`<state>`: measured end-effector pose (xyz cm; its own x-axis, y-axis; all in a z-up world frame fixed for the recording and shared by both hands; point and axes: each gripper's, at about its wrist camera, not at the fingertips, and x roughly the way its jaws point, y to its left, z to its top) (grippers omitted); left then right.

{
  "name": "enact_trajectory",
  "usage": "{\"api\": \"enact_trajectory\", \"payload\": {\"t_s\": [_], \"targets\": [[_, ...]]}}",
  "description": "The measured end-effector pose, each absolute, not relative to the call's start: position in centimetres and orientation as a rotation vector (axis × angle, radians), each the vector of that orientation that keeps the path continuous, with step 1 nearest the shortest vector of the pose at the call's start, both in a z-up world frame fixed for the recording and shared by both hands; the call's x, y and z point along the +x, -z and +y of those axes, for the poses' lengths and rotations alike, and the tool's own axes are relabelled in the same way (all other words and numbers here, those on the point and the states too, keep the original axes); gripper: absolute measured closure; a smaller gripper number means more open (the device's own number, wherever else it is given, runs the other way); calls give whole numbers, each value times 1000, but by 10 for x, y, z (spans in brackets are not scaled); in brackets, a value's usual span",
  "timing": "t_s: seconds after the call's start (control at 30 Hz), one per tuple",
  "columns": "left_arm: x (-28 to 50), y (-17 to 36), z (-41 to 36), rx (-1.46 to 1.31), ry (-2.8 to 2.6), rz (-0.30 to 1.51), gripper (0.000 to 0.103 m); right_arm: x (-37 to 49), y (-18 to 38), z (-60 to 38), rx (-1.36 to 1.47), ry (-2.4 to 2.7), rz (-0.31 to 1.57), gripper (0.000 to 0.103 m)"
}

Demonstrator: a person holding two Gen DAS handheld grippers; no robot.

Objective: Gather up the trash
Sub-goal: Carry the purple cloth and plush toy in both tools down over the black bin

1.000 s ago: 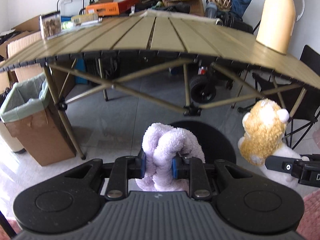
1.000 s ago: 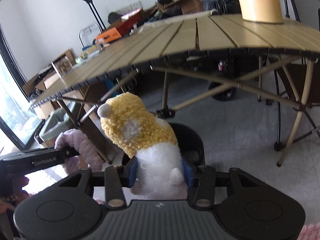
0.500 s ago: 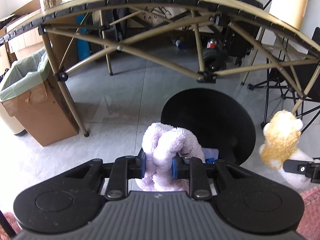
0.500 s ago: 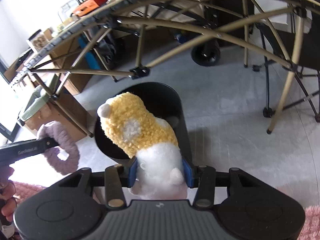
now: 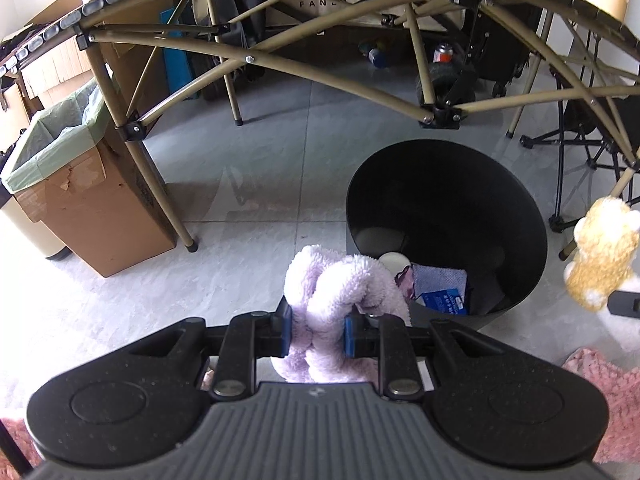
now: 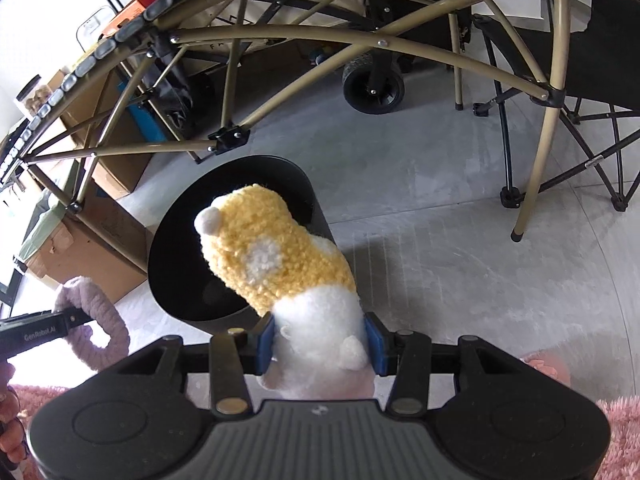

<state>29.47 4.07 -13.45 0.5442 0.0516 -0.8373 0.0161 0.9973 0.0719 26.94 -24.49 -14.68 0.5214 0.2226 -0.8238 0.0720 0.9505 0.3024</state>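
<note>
My left gripper [image 5: 316,330] is shut on a fluffy lilac fabric piece [image 5: 336,292], held just at the near rim of a round black bin [image 5: 516,204] on the floor. The bin holds a blue packet [image 5: 444,300] and pale scraps. My right gripper [image 6: 318,344] is shut on a yellow and white plush toy [image 6: 276,256], held over the same black bin [image 6: 176,248] at its near right rim. The plush also shows at the right edge of the left wrist view [image 5: 604,252]. The lilac piece shows at the left of the right wrist view [image 6: 100,316].
A folding table's tan frame [image 5: 256,60] spans overhead and behind the bin. A cardboard box with a green liner [image 5: 76,184] stands left on the grey tiles. A black folding chair [image 6: 592,92] and a wheeled cart [image 6: 372,88] stand behind. Pink rug [image 5: 608,384] lies near.
Both grippers have dropped from table height and tilted down toward the black bin, which now looks larger and closer. Each still holds its soft item.
</note>
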Motion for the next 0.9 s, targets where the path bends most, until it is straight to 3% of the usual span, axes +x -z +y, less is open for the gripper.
{"api": "enact_trajectory", "payload": {"t_s": [0.9], "targets": [[344,123,-18,229,38,938,79,292,151,-277,411,7,1005,58]]}}
